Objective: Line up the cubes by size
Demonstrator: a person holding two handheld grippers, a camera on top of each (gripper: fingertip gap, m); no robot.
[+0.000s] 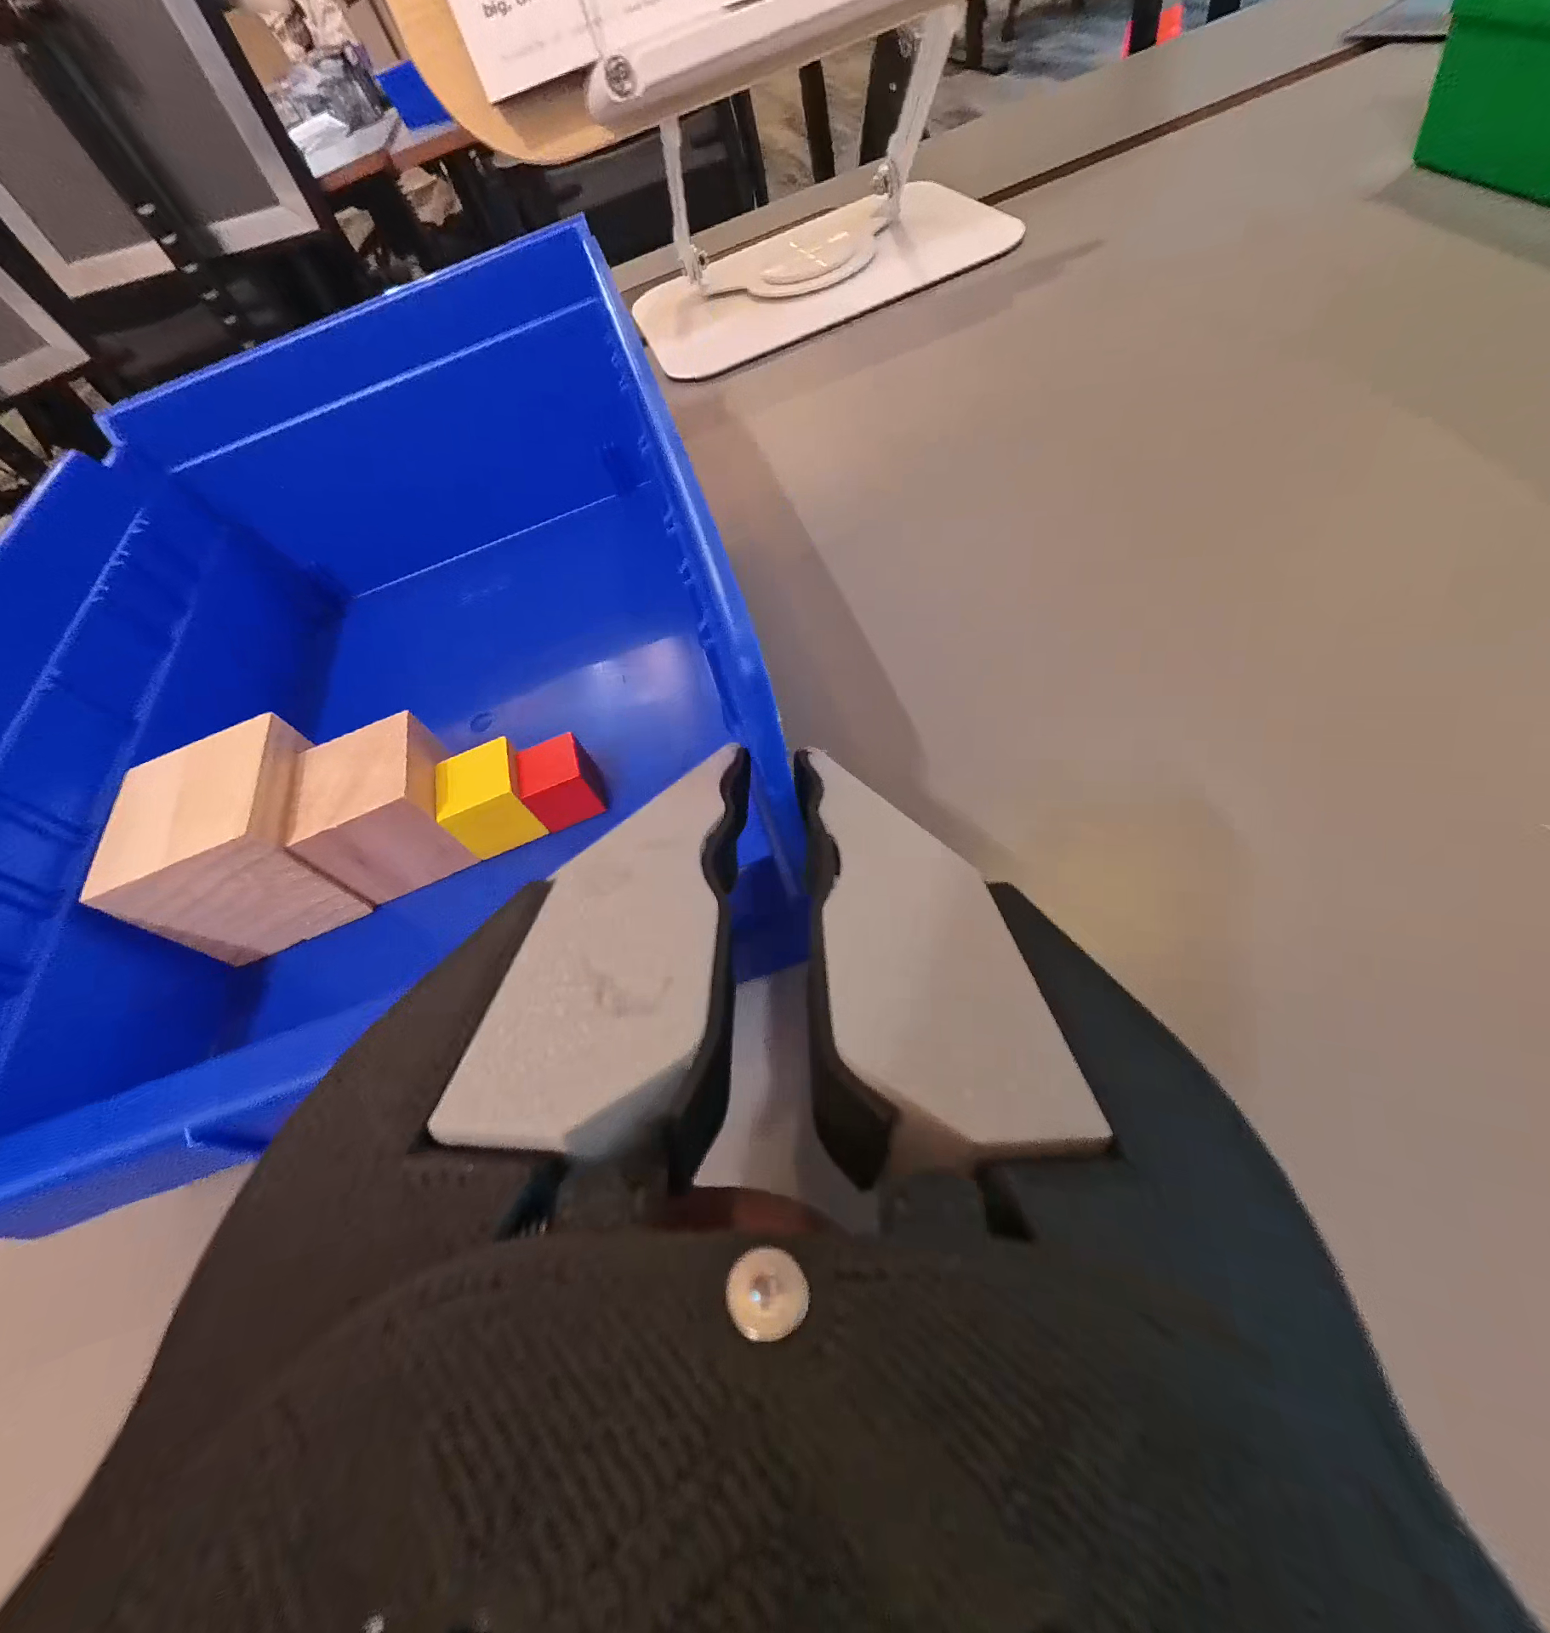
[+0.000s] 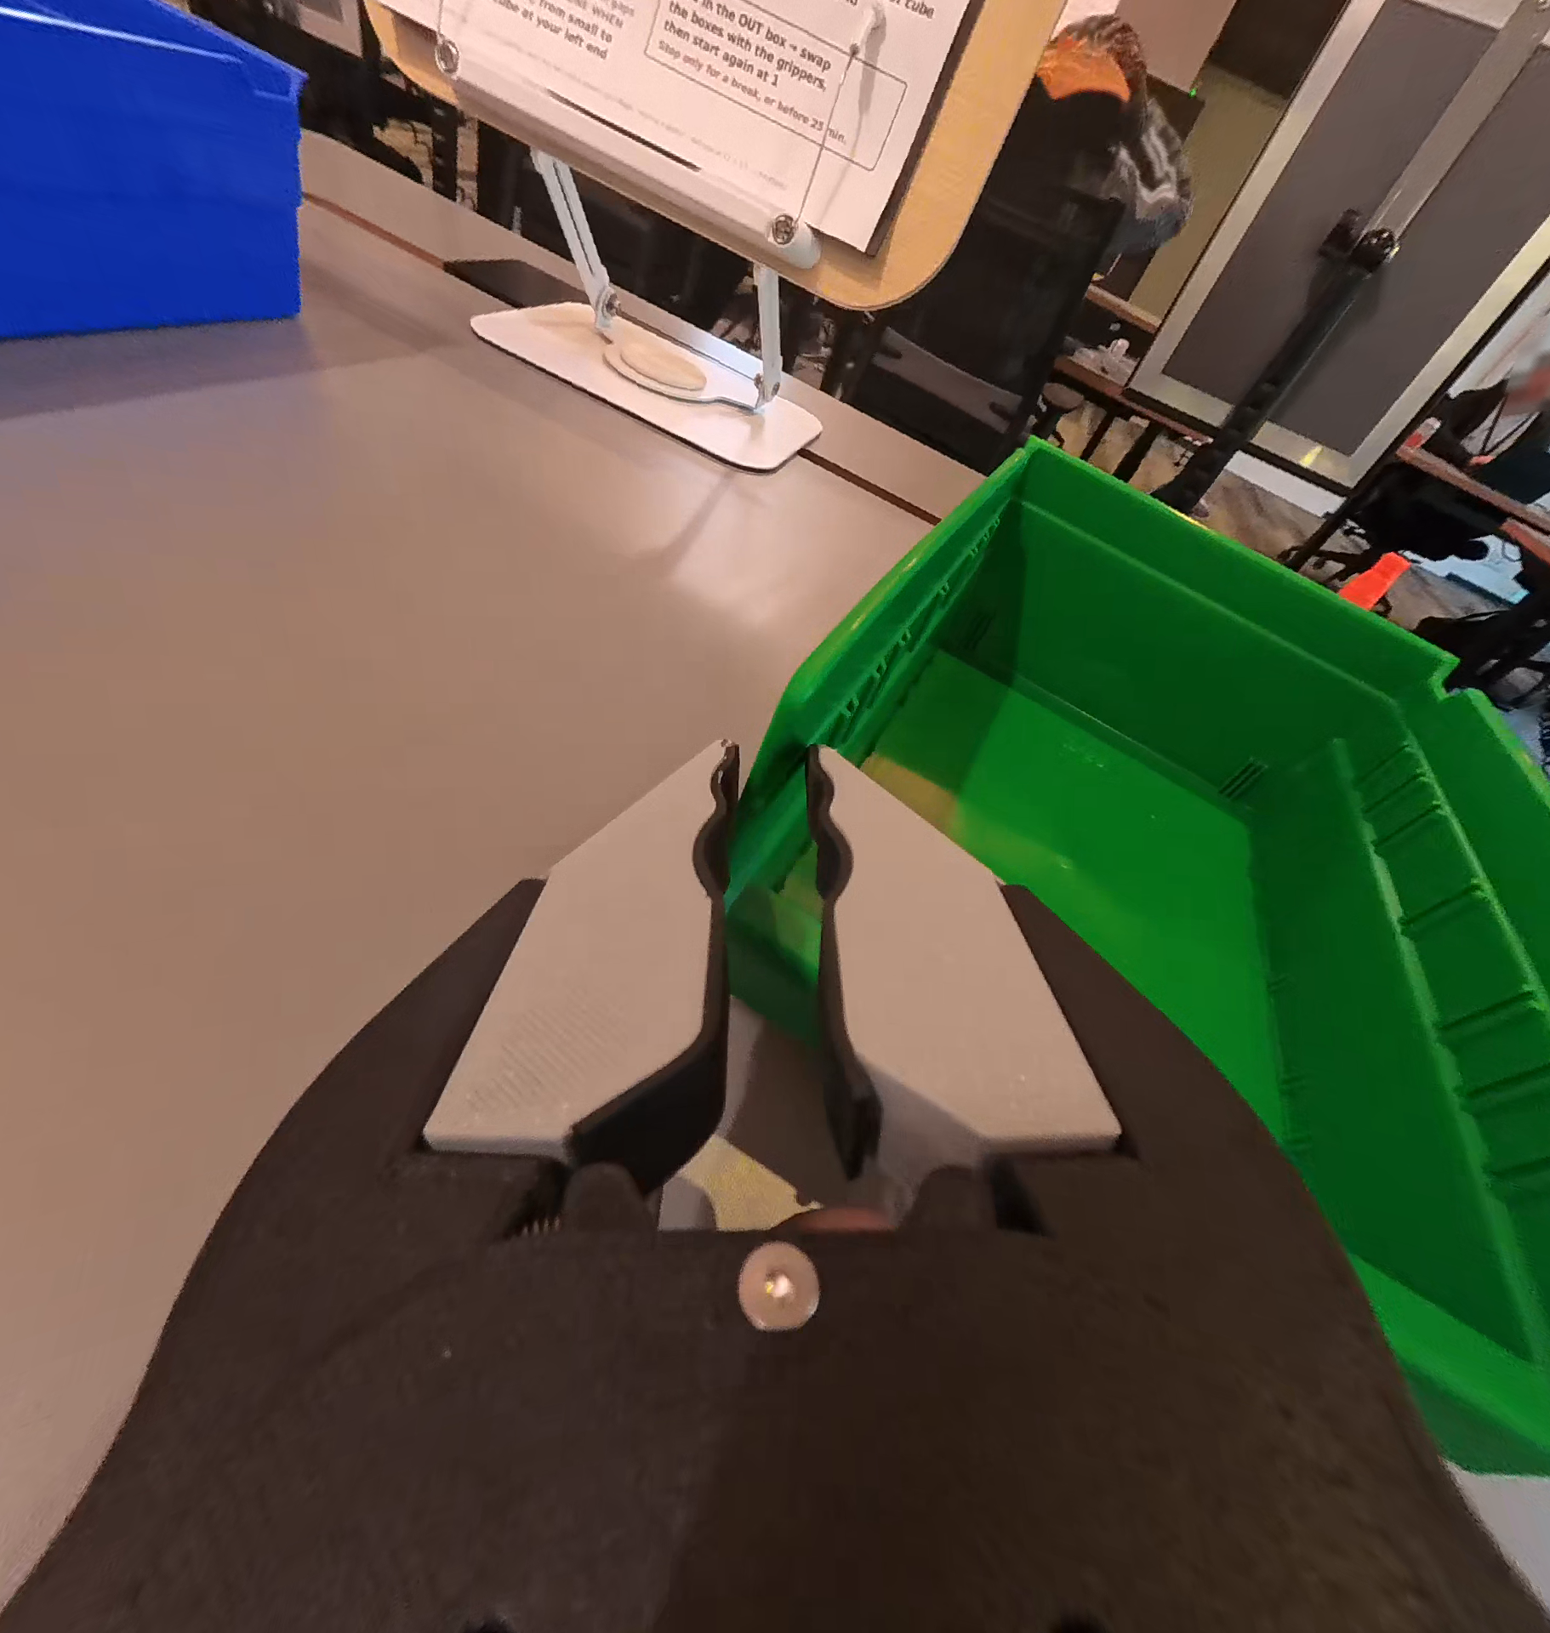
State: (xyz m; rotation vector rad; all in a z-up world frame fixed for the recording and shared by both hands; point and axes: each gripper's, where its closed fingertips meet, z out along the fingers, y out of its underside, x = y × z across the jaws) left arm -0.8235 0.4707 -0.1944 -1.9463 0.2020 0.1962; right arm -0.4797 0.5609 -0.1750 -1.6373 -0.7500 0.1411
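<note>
Your four cubes sit in a touching row on the floor of the blue bin point(image 1: 453, 495), at the left of the bench point(image 1: 1196, 619), stepping down in size from left to right: the big pale wooden cube point(image 1: 197, 839), the slightly smaller wooden cube point(image 1: 374, 804) with a browner front face, the yellow cube point(image 1: 484, 795), then the smallest, the red cube point(image 1: 564, 782). Each has clean square edges, and the two painted ones are glossy and solid in colour. Your left hand-held gripper point(image 1: 770, 769) straddles the bin's right wall near its front corner, one finger inside and one outside; the jaws stand only a narrow gap apart, and you cannot tell whether the pads press on the wall. Only the left wrist view shows the cubes; there the green bin point(image 1: 1514, 115) is just a corner at the far right. Moving right, a white stand point(image 2: 657, 371) holding a printed sheet sits at the far middle of the bench. In the right wrist view your right hand-held gripper point(image 2: 771, 764) likewise sits astride the left wall of the green bin point(image 2: 1417, 928) near its front corner, fingers barely parted, contact unclear. That view shows only the blue bin's outer side point(image 2: 126, 194), at far left.
</note>
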